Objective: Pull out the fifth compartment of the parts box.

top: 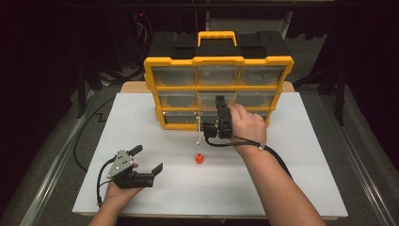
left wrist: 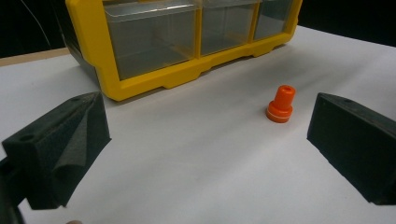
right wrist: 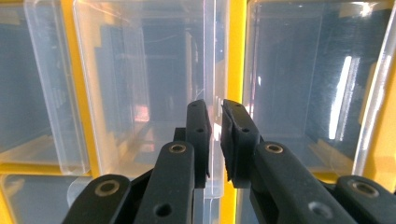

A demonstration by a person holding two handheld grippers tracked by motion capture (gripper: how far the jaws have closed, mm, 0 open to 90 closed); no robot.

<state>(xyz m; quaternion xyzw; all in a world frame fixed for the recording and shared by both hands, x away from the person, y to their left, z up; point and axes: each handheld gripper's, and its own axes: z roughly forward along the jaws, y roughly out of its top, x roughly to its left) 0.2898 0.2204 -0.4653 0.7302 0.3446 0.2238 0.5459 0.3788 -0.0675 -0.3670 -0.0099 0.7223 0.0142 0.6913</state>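
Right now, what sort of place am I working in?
Probably a lab or test bench: a white tabletop in a dark room, a yellow drawer organizer, and an orange cap set out for handling.

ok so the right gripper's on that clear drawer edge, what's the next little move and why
Probably a straight pull back toward the person. The right gripper looks closed on the thin front lip of a clear drawer in the yellow organizer, and the drawer looks to sit flush in its slot. The orange cap waits on the table while the left gripper rests open nearby.
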